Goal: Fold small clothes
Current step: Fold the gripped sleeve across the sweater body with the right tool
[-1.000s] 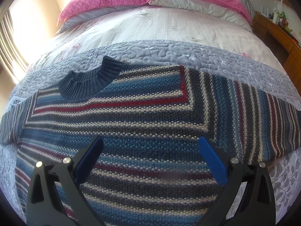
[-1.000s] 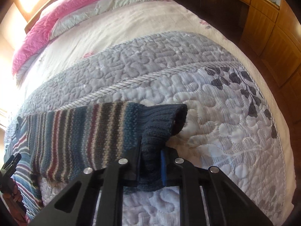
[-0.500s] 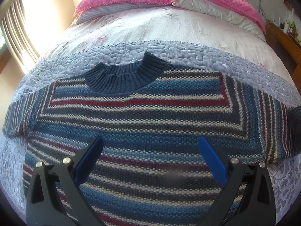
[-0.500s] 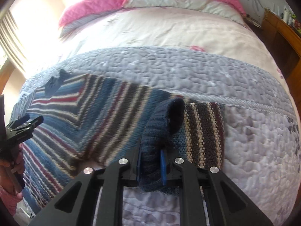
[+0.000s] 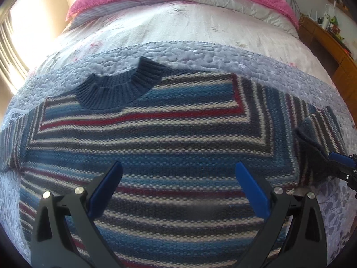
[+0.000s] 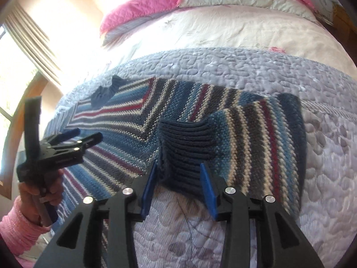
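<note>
we are folding the striped sweater (image 5: 169, 147), which lies flat on the bed quilt (image 6: 234, 67). our right gripper (image 6: 178, 185) has its blue fingers apart around the dark cuff (image 6: 185, 143) of the sleeve (image 6: 263, 134), which is bent in over the body. we think it is letting go. our left gripper (image 5: 178, 187) hangs wide open over the middle, holding nothing. to do this well, we should lay the sleeve flat and straight, then pull away slowly so the cuff does not drag.

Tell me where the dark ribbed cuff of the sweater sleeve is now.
In the right wrist view, the cuff lies at lower centre, between the open right claw's fingers, folded back over the striped sleeve.
</note>
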`<state>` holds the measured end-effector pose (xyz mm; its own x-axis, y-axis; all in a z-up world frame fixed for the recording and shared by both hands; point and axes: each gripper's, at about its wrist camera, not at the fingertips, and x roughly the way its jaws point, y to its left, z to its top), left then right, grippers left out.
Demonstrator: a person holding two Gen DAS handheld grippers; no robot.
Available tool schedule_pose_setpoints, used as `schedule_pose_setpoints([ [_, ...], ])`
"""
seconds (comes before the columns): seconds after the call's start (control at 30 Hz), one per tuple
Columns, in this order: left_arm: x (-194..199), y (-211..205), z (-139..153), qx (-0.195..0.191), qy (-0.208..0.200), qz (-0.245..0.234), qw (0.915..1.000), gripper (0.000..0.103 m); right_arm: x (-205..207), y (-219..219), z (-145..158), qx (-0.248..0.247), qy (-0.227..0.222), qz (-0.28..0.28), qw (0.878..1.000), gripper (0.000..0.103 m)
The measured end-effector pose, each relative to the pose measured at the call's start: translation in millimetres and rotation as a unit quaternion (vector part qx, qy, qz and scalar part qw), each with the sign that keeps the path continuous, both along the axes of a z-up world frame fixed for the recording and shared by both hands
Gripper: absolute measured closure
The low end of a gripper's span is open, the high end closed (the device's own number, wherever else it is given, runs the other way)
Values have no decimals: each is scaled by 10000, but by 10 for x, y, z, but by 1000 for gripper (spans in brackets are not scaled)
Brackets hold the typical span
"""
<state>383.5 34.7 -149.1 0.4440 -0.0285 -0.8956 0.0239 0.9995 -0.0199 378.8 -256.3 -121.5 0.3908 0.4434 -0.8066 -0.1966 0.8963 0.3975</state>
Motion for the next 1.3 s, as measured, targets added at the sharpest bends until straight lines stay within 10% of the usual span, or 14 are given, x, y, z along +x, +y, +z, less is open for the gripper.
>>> schedule_pose_setpoints([
  [0.2, 139, -718, -87, -951, 524, -912, 9899, 3, -452, -664, -2, -80, 78, -683, 9976, 59],
  [0.57, 341, -1408, -362, -624, 791, -1341, 9858, 5, -956, -946, -295, -236, 173, -882, 9957, 57],
  [0.87, 339, -1505, -300, -1073, 841, -1433, 9802, 91, -971, -848, -335, -173, 107, -876, 9959, 54],
  [1.13, 265, -984, 64, -1621, 286, -1077, 9805, 96, -958, -754, -336, -139, 102, -857, 9962, 53],
  [1.3, 241, -481, 377, -1273, -199, -889, 9877, 96, -922, -610, -304, -107, 72, -738, 9972, 53],
])
